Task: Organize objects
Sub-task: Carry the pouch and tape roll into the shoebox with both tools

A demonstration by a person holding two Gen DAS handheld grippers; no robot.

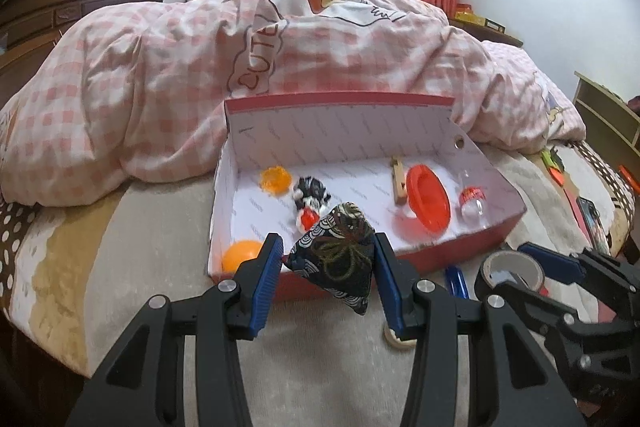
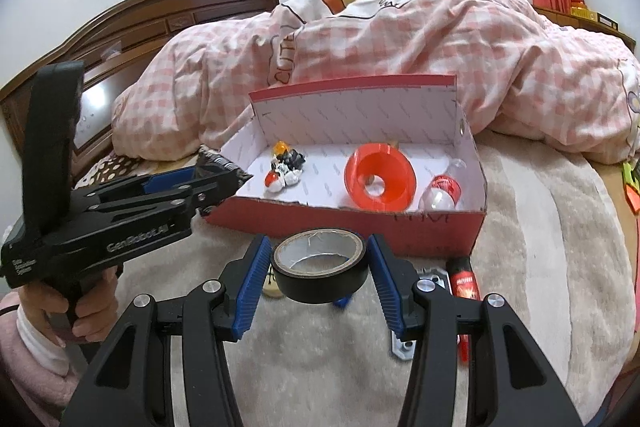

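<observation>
A dark patterned pouch (image 1: pixel 334 255) is clamped between the pads of the left claw (image 1: pixel 327 273), held above the near wall of the red box (image 1: pixel 472 247) on the bed. A roll of black tape (image 2: pixel 319 270) is gripped in the right claw (image 2: pixel 318 277) (just short of the box). An orange funnel (image 2: pixel 378 177) lies inside.

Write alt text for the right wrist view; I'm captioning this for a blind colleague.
The right gripper clamps a black tape roll above a beige blanket, facing an open red box holding an orange funnel. The left gripper holds a patterned pouch beside it.
</observation>
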